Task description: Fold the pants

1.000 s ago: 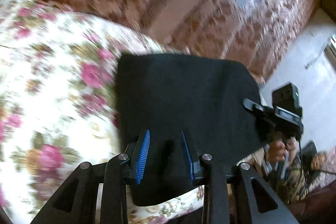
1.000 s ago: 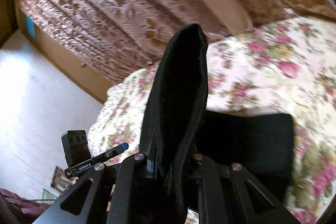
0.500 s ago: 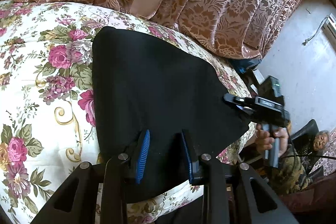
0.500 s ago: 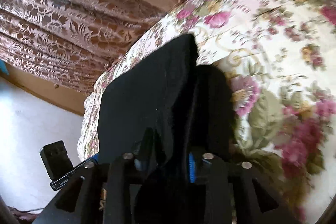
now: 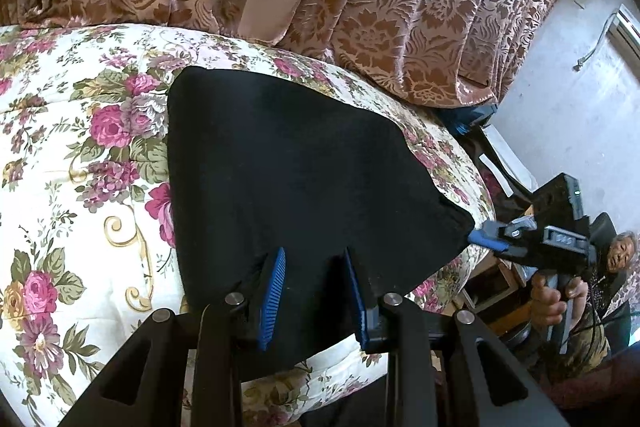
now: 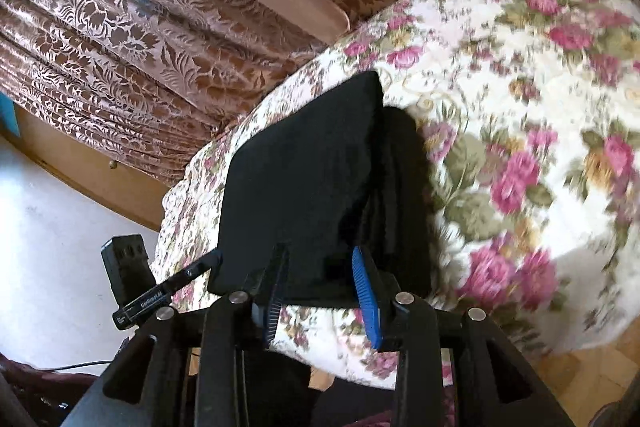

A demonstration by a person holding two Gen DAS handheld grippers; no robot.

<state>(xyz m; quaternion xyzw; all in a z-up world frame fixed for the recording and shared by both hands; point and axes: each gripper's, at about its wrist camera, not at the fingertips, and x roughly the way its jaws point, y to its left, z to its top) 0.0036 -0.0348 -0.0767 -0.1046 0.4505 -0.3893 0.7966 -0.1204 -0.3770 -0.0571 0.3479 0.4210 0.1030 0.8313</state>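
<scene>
Pants [image 5: 288,179], black and folded into a compact stack, lie on the floral bedspread [image 5: 80,187] of the bed, in front of the patterned brown curtain [image 5: 400,7]. Left tongs [image 5: 314,291] stand part-way apart over the near edge of the fabric, with cloth between the blue pads but no visible clamping. Right tongs [image 6: 320,291] are opening, pads clear of the fabric, at the near right corner of the stack, on a handle held in a hand [image 5: 548,303].
</scene>
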